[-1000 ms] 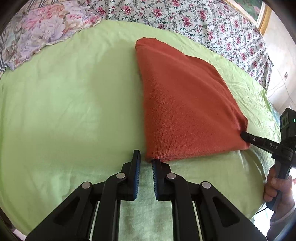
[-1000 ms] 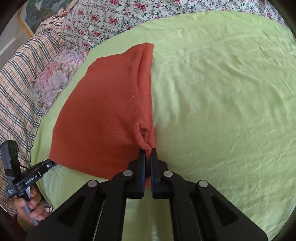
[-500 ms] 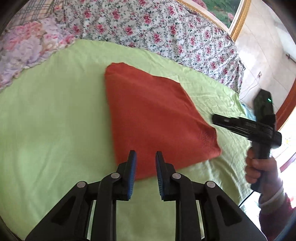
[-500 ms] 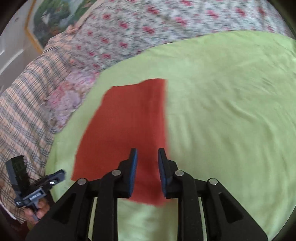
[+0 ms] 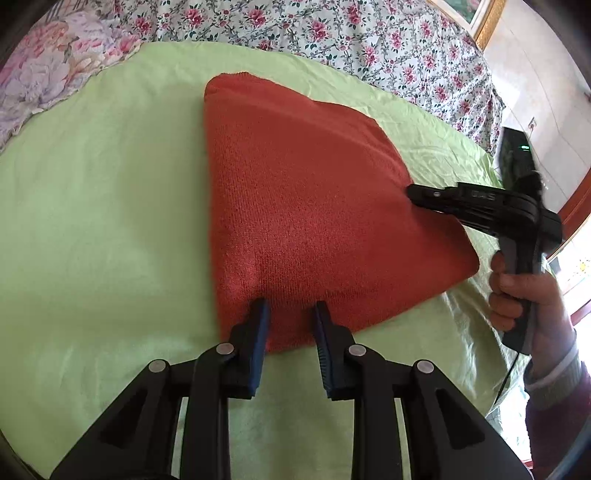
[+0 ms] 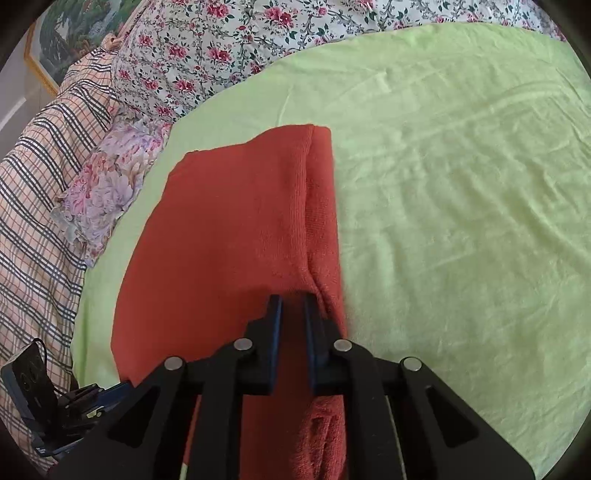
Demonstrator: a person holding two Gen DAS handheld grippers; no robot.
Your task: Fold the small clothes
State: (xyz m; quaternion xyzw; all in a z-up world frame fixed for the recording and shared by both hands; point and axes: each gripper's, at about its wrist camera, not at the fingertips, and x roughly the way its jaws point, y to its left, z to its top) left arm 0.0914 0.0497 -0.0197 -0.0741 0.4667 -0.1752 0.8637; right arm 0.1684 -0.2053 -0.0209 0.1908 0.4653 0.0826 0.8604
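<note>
I am working over a light green sheet point(image 5: 92, 206), with flowered bedding point(image 5: 332, 33) lying along its far edge. My left gripper point(image 5: 290, 314) is standing with its jaws parted a moderate way, holding nothing, its tips resting over the near edge of the folded rust-red knit garment point(image 5: 306, 206), which is lying flat at the middle of the sheet. Further right, my right gripper point(image 6: 293, 301) is sitting low over the garment's right-hand folded edge with its jaws drawn nearly together; a ridge of cloth appears to be running between them, but I cannot tell whether they are actually clamping it. I am judging the knit to be soft, light and limp, several layers thick, and not slippery. It should be taken at a near corner, pinching every layer, as a single layer would peel away from the fold. The underside layers are hidden. The cloth nearest me is cut off behind the right gripper's frame, and the garment's type is hard to make out.
</note>
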